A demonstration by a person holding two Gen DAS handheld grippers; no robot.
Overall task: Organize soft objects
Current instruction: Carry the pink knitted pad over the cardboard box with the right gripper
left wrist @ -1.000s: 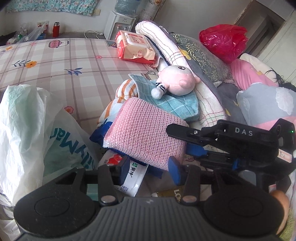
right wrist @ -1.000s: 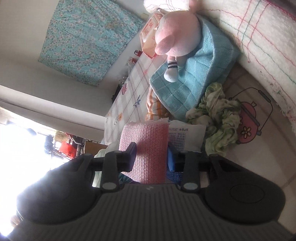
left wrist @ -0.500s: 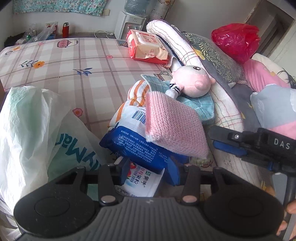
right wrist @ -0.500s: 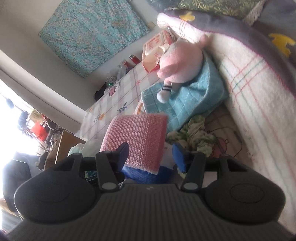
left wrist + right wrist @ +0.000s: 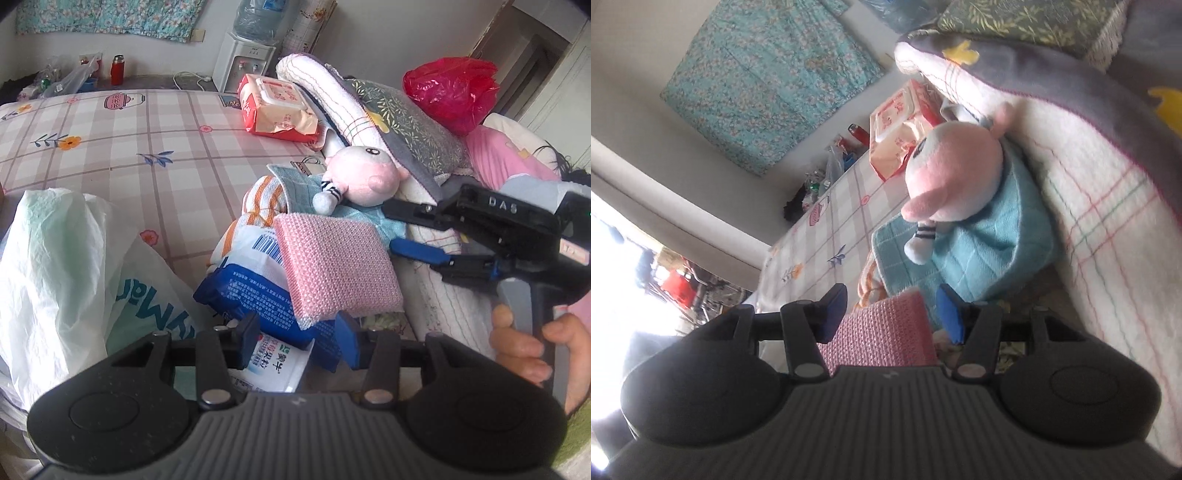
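Now, bed (image 5: 110, 122): carrying the clutter along its right edge.
Pink cloth (image 5: 336, 266): released, now lying atop the blue pack (image 5: 251, 291).
Right gripper (image 5: 892, 308): jaws apart, withdrawing empty.
Left gripper (image 5: 295, 332): hovering part-open, gripping nothing.

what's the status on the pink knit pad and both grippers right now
Right gripper open, off the pink pad. Pad lies on the blue pack. Left gripper open, at the pack. Pig plush and teal towel just beyond.
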